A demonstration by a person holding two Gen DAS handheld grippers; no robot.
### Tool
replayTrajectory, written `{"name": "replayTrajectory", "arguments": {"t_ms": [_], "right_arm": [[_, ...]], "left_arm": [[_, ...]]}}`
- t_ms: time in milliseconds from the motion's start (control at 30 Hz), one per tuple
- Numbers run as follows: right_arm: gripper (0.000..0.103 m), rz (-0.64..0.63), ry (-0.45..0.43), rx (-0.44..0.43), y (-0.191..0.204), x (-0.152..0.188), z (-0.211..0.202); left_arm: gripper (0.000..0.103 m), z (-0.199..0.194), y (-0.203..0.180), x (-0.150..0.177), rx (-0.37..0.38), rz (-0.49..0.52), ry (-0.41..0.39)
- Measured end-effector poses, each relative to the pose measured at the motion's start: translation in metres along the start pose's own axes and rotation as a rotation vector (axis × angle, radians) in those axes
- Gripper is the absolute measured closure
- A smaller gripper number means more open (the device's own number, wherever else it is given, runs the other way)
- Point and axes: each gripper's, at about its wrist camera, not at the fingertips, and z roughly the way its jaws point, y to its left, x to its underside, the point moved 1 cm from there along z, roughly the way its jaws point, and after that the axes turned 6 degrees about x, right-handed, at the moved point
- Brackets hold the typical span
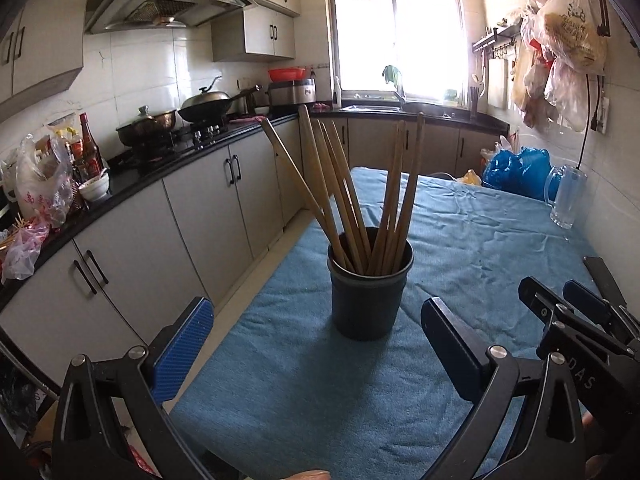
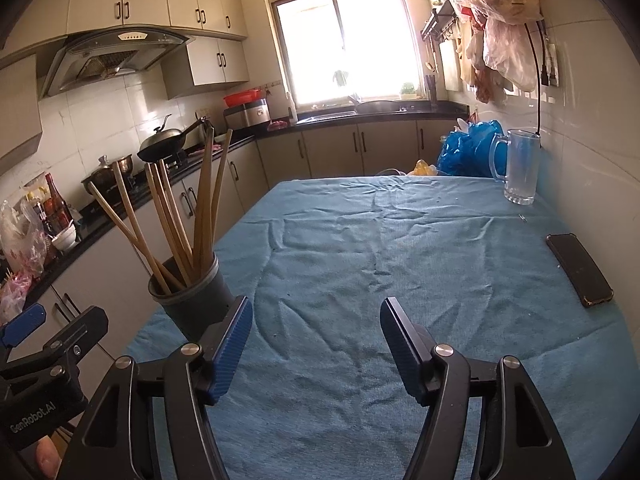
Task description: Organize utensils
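Observation:
A dark round holder stands on the blue tablecloth with several wooden chopsticks upright in it, fanned out. My left gripper is open and empty, its jaws wide apart just in front of the holder. In the right wrist view the holder and chopsticks are at the left, near the table's left edge. My right gripper is open and empty over the bare cloth, to the right of the holder. The right gripper also shows in the left wrist view.
A glass mug stands at the table's far right by the wall. A black phone lies near the right edge. Blue plastic bags sit beyond the table. Kitchen counter with pots and bottles runs along the left.

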Motion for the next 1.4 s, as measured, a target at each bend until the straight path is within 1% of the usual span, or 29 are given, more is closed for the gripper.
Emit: {"name": "replayTrajectory", "arguments": {"t_ms": [333,767,1133,1400], "right_arm": [[0.03,-0.024,0.006,0.023,0.003,0.003,0.006],[0.029,-0.046,0.006,0.045,0.007,0.009,0.01],[0.028,-0.065,-0.017,0.077,0.008,0.009,0.011],[0.027,-0.075,-0.018,0.081,0.01,0.01,0.012]], "left_arm": [[0.0,0.01,0.001,0.004,0.031,-0.014,0.044],[0.0,0.02,0.0,0.009,0.039,-0.016,0.077],[0.0,0.026,0.001,0.011,0.045,-0.022,0.092],[0.0,0.027,0.002,0.013,0.068,-0.022,0.081]]}}
